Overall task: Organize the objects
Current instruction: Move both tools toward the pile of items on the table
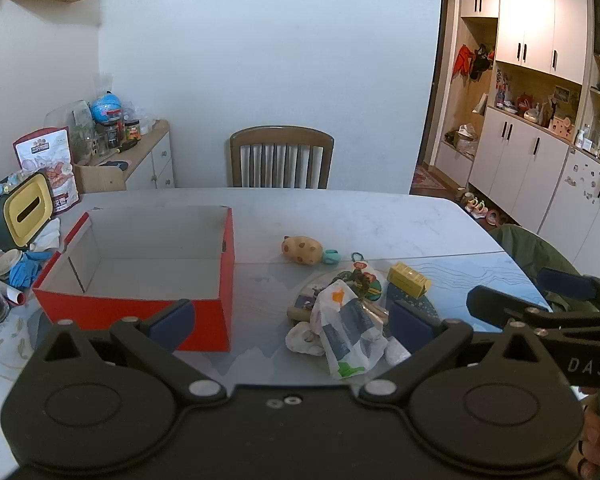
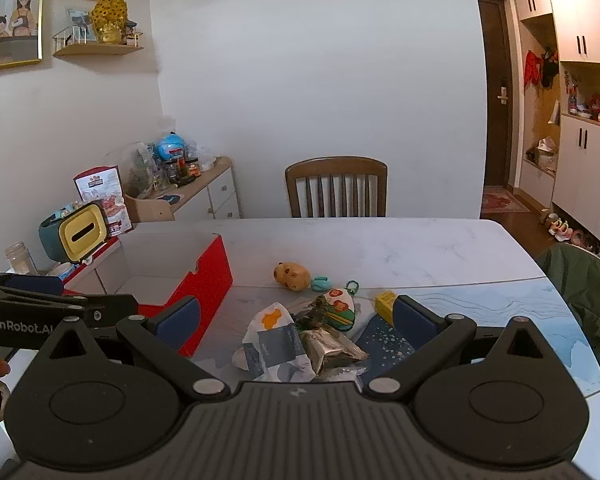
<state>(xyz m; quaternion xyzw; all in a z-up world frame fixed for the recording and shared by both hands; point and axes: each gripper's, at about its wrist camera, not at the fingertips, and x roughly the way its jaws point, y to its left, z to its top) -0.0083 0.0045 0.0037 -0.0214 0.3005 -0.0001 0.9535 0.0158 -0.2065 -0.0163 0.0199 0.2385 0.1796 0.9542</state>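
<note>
Jaws of left gripper (image 1: 292, 320) and right gripper (image 2: 296, 318) spread wide, gripping nothing, above packet pile (image 1: 346, 330) beside empty red box (image 1: 140, 272).

Marble table (image 1: 360, 216) with red box (image 1: 140, 304), clutter (image 1: 340, 320)

- In the left wrist view, the red box (image 1: 140, 304) has its near right corner hidden behind a blue finger pad (image 1: 172, 322); the tissue holder (image 1: 22, 210) is cut by the left edge
- The white patterned bag (image 1: 346, 326) covers most of the pile beneath it; print on the bag is too small to read
- In the right wrist view, the yellow box (image 2: 385, 303) sits half hidden behind the right pad (image 2: 414, 322); the framed picture (image 2: 8, 12) at upper left is cut off
</note>
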